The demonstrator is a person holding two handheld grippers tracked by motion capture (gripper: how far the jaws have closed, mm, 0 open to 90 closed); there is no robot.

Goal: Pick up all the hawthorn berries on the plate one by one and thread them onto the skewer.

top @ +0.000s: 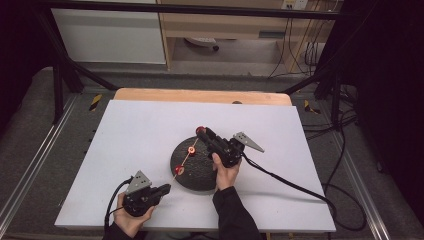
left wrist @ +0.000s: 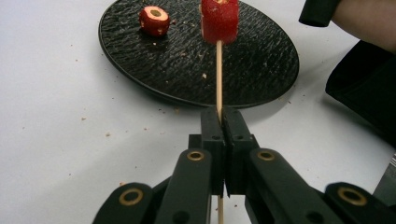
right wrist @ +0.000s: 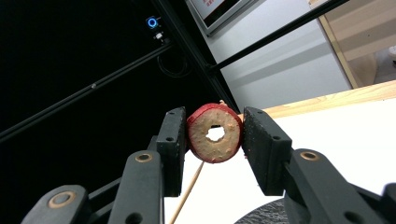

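Left tool [left wrist: 219, 122] clamps skewer [left wrist: 218, 74] steady over plate [left wrist: 261, 60] | right tool [right wrist: 212, 135] grips cored fruit ring [right wrist: 214, 133], probably threading on | loose piece [left wrist: 154, 20] on plate, desk [top: 140, 140]

White table sheet [top: 140, 150], crumbs on it; wooden board [top: 200, 95] at far edge; cabinet [top: 225, 25] beyond.

The left gripper [left wrist: 219, 122] has its two black jaws closed together on a thin wooden skewer [left wrist: 218, 74]. The skewer goes up into a red fruit piece [left wrist: 219, 19] above a black round plate [left wrist: 243, 70]. Another red piece [left wrist: 154, 20] lies on the plate. A dark sleeve [left wrist: 364, 100] is at the right.
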